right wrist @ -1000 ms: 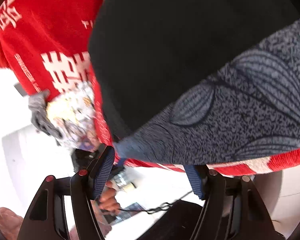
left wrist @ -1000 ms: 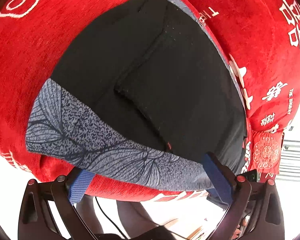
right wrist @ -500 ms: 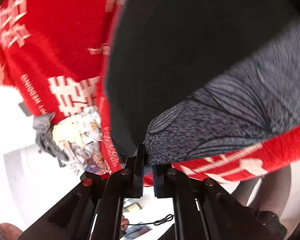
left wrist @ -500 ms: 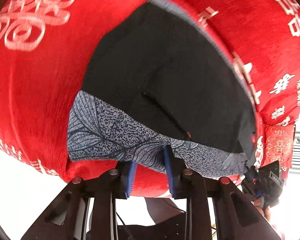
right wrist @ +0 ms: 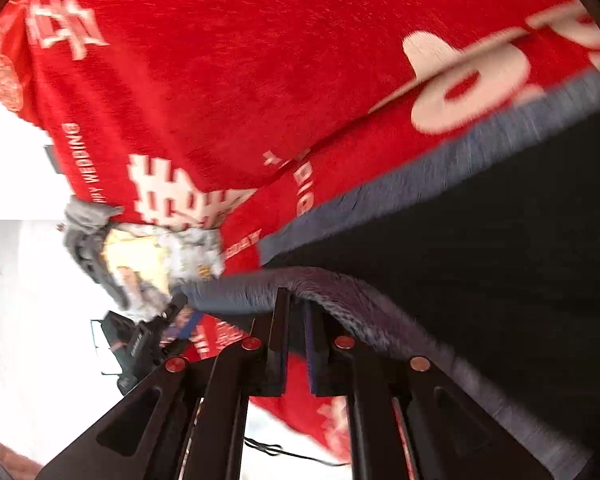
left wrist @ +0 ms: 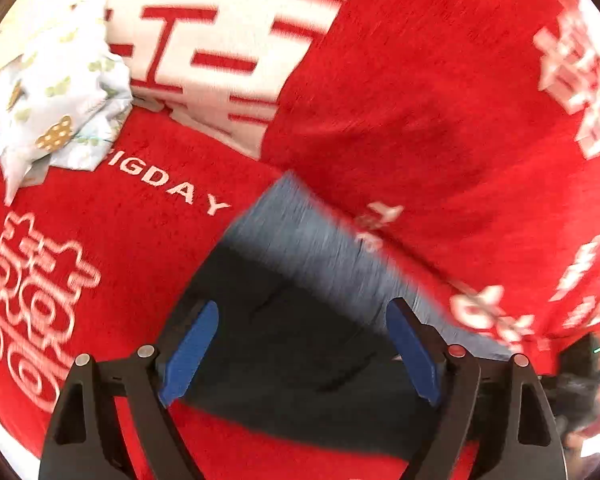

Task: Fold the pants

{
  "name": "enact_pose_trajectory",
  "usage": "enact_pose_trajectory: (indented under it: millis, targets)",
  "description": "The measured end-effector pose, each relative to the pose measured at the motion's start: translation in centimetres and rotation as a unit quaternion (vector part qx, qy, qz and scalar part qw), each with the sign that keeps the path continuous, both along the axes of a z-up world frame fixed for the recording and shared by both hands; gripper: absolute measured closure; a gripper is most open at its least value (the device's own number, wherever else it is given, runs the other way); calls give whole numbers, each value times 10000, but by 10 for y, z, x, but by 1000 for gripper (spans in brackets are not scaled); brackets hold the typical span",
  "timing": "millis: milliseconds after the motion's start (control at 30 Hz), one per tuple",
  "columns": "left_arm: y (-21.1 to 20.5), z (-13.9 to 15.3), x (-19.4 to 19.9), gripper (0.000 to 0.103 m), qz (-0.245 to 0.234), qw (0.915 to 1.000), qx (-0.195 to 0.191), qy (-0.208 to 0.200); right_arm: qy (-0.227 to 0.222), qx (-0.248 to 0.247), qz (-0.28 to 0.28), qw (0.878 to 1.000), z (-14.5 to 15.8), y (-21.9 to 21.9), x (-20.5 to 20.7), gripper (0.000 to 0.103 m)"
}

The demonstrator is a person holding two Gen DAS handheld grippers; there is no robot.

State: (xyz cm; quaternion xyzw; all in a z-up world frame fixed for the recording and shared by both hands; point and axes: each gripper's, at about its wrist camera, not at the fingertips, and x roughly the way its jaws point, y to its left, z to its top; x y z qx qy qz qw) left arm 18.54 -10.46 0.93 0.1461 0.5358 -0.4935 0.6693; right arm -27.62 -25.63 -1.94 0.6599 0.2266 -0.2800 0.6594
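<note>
While white lettering ending "IGDAY" (left wrist: 168, 188) reads across the red blanket (left wrist: 420, 92), the black pants (left wrist: 300, 352) lie on it near the camera, grey patterned band on their far edge. Left gripper (left wrist: 300, 354) hangs wide open over them, holding nothing. Right gripper (right wrist: 296, 332) is pinched onto the pants' grey hem (right wrist: 340, 292), with crumpled printed cloth (right wrist: 156, 256) lying to the left.

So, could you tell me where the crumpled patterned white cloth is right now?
In the left wrist view the crumpled white cloth lies at upper left on the red blanket, beyond the black pants, apart from them.
</note>
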Motion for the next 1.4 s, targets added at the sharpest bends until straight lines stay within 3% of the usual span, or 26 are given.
enact_pose_trajectory:
  millis: [167, 233, 267, 300, 367, 500, 633, 767, 867, 967, 1133, 1267, 1333, 1367, 1400]
  targets:
    - [-25, -68, 4, 17, 324, 9950, 926, -192, 333, 566, 65, 9978, -67, -38, 9, 88]
    - [-23, -72, 1, 17, 355, 9932, 1086, -206, 142, 616, -153, 9979, -74, -43, 3, 87]
    - [-21, -67, -6, 17, 273, 9935, 1080, -241, 79, 704, -190, 9973, -71, -44, -1, 82]
    - [-20, -59, -14, 17, 119, 9936, 1075, -320, -11, 748, -163, 9971, -65, -43, -5, 66]
    - [-18, -38, -43, 17, -410, 9928, 1029, -463, -136, 549, -61, 9984, -37, -35, -22, 51]
    - [-18, -9, -128, 17, -1776, 9796, 929, -155, -18, 359, -282, 9990, 2, -1, -93, 51]
    - [-24, -9, -239, 17, -2880, 9494, 1045, 689, 565, 465, -845, 9937, 19, 59, -191, 51]
    - [-17, -26, -335, 17, -3521, 9205, 1241, 1156, 1096, 1065, -1633, 9747, 12, 144, -294, 51]
    - [-15, -35, -385, 17, -3866, 9005, 1362, 1451, 1384, 1395, -2093, 9579, 5, 200, -344, 51]
    - [-13, -41, -417, 17, -4222, 8827, 1520, 1396, 1263, 1819, -2549, 9413, -16, 250, -371, 48]
    - [-6, -46, -434, 17, -4478, 8701, 1558, 1350, 915, 1982, -2794, 9350, -58, 289, -383, 48]
    - [-8, -59, -438, 17, -4499, 8695, 1554, 1318, 406, 1892, -3195, 9276, -75, 304, -378, 48]
    - [-6, -58, -439, 17, -4547, 8684, 1485, 1307, 240, 1731, -3384, 9246, -71, 310, -380, 64]
    - [-6, -57, -439, 17, -4556, 8682, 1468, 1308, 49, 1590, -3483, 9238, -64, 311, -380, 85]
    - [-7, -57, -439, 17, -4550, 8685, 1445, 1335, -6, 1466, -3536, 9238, -55, 310, -380, 86]
